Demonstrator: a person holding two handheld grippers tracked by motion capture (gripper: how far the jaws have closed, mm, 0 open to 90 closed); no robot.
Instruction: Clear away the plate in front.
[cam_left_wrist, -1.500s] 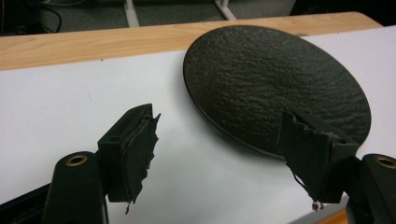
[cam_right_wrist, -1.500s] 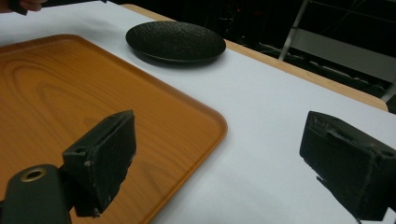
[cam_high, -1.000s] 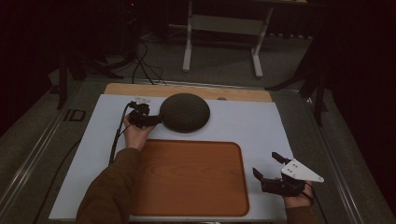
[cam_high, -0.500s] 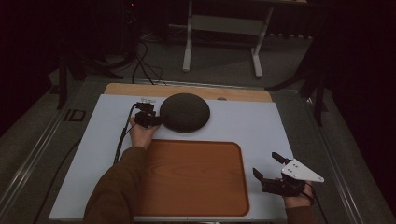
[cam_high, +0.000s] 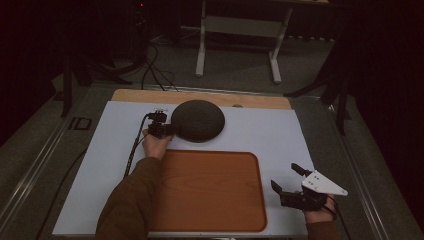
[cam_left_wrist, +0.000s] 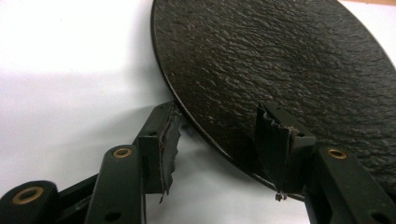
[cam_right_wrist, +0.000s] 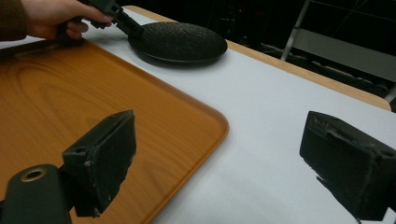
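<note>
A round black plate (cam_high: 198, 120) with a rough stone-like surface lies on the white mat at the back centre. My left gripper (cam_high: 167, 129) is at its left rim. In the left gripper view the plate (cam_left_wrist: 280, 60) runs between the jaws of the left gripper (cam_left_wrist: 219, 116), which stand open astride the rim, one over the plate and one beside it. My right gripper (cam_high: 285, 176) rests near the front right of the table, open and holding nothing. The right gripper view looks past its own gripper (cam_right_wrist: 219, 140) to the plate (cam_right_wrist: 180, 43) and the left gripper (cam_right_wrist: 126, 25).
A brown wooden tray (cam_high: 210, 190) lies at the front centre of the white mat (cam_high: 270, 130), between the two hands, and reaches into the right gripper view as the tray (cam_right_wrist: 70, 93). A strip of wooden tabletop (cam_high: 260, 100) runs behind the mat. Stand legs and cables are on the floor beyond.
The left hand has slid its gripper a little to the right, bringing the open jaws onto the plate's left rim. The right gripper has stayed put.
</note>
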